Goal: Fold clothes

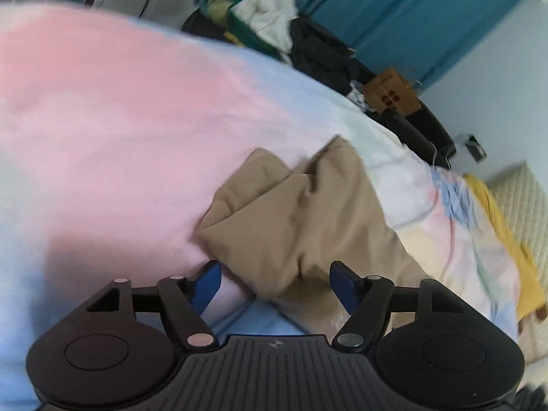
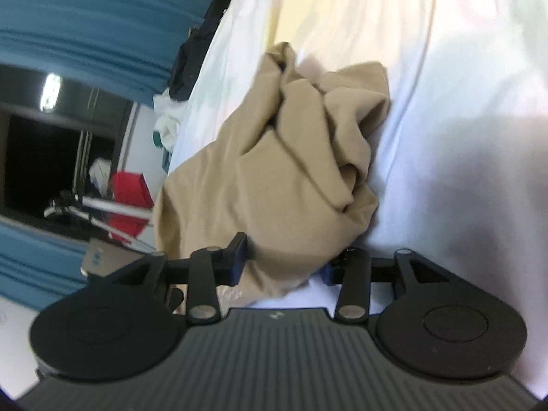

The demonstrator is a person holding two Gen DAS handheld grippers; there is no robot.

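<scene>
A crumpled tan garment point(image 1: 301, 212) is shown lying on a bed covered by a pastel sheet point(image 1: 113, 109) of pink, pale blue and white. The left hand-held gripper point(image 1: 275, 284) is seen spread wide, with its blue pads point(image 1: 207, 282) apart; a fold of the garment lies between them and reaches away ahead of the fingers. In the right wrist view, the right hand-held gripper point(image 2: 284, 260) is seen with its fingers parted and the garment point(image 2: 274, 157) bunched between them; whether the cloth is pinched cannot be told. The bulk of the garment is heaped just ahead of this gripper. A pile of clothes point(image 1: 274, 27) is seen well beyond the left gripper, against a blue curtain point(image 1: 411, 10).
</scene>
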